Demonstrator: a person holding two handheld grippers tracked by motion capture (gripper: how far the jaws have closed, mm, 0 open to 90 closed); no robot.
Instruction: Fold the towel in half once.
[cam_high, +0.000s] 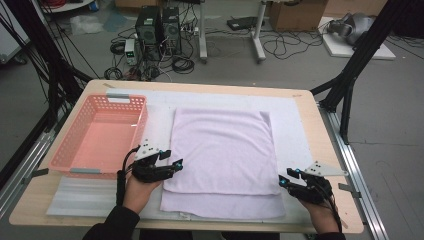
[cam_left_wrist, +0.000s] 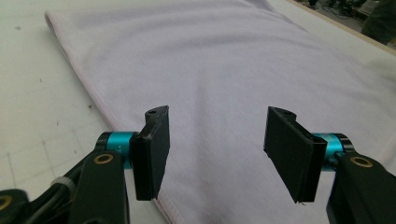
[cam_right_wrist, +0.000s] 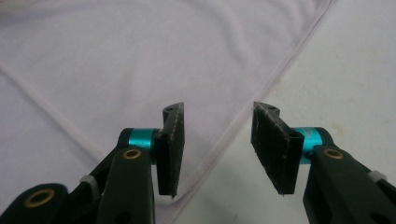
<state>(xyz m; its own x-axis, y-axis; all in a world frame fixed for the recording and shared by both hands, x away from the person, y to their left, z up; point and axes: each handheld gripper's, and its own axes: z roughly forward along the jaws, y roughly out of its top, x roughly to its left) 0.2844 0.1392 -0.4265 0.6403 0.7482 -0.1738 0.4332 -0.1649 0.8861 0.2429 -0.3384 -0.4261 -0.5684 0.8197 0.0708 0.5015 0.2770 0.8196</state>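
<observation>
- Lying flat in the middle of the bench (cam_high: 320, 150) is the lilac towel (cam_high: 222, 150), folded over so that an upper layer stops short of the near edge and a strip of the lower layer shows along the front.
- Left gripper (cam_high: 172, 161) sits at the towel's near left corner, held in the person's left hand (cam_high: 137, 187), pointing in across the cloth.
- From the left gripper view, its jaws stand well apart with the towel's hemmed left edge running under the left-hand jaw; the pads are not pressing on anything, and the cloth lies flat beneath them.
- Right gripper (cam_high: 286, 177) is over at the near right corner of the upper layer, gripped by the right hand (cam_high: 320, 212), aimed inward at the towel.
- From the right gripper view, those jaws are partly open, a moderate gap between them, and the towel's hem runs on a slant right through that gap on the surface below; nothing is pinched.
- Both grippers are low over the towel; whether the jaw tips actually touch the fabric I can't tell.
- Pink basket (cam_high: 100, 135) sits on the left side of the bench, just beside the towel's left edge and beyond the left gripper.
- White mat (cam_high: 295, 120) covers the bench under the towel and basket.
</observation>
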